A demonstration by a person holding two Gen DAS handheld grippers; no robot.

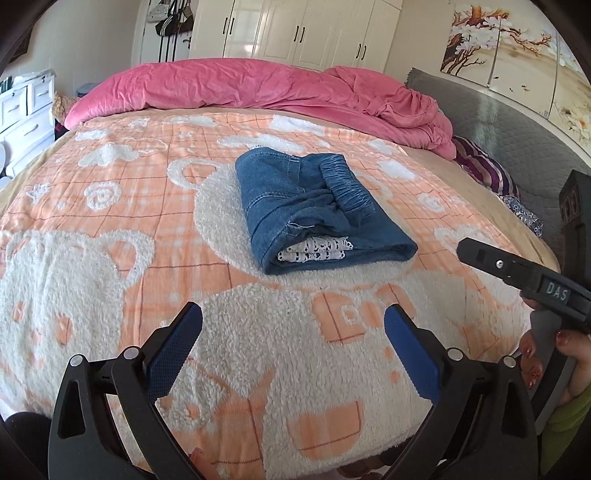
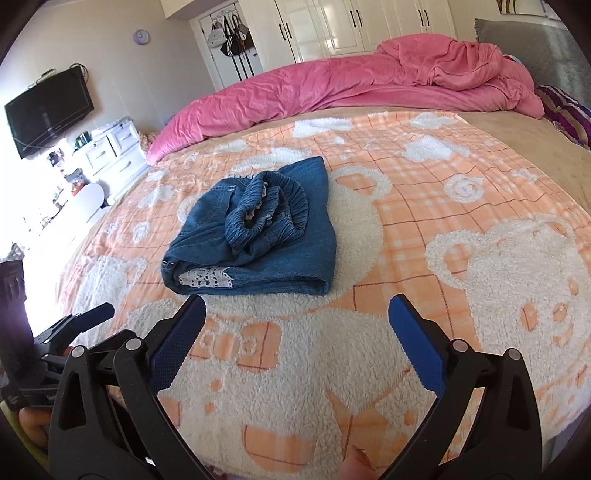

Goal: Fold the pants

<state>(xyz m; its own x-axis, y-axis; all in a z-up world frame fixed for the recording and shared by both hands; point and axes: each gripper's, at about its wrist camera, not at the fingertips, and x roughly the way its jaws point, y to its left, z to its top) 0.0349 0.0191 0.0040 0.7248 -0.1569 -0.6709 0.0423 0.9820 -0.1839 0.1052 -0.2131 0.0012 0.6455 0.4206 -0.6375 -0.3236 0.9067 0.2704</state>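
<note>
Blue denim pants (image 1: 314, 206) lie folded into a compact bundle on the orange-and-white bear blanket (image 1: 110, 221), elastic waistband on top and white lace trim showing at the near edge. The right wrist view shows the same pants (image 2: 258, 236), with the blanket (image 2: 461, 240) spread around them. My left gripper (image 1: 293, 321) stands open over the blanket, short of the bundle, with nothing between its blue pads. My right gripper (image 2: 297, 312) is open too, just in front of the bundle's near edge and not touching it. The right gripper's body (image 1: 524, 273) shows at the right edge of the left wrist view.
A crumpled pink duvet (image 1: 258, 88) lies along the far side of the bed, with a striped pillow (image 1: 487, 170) at the right. White drawers (image 2: 110, 147) and a wall television (image 2: 48, 110) stand to the left. Cream wardrobes (image 1: 303, 29) line the back wall.
</note>
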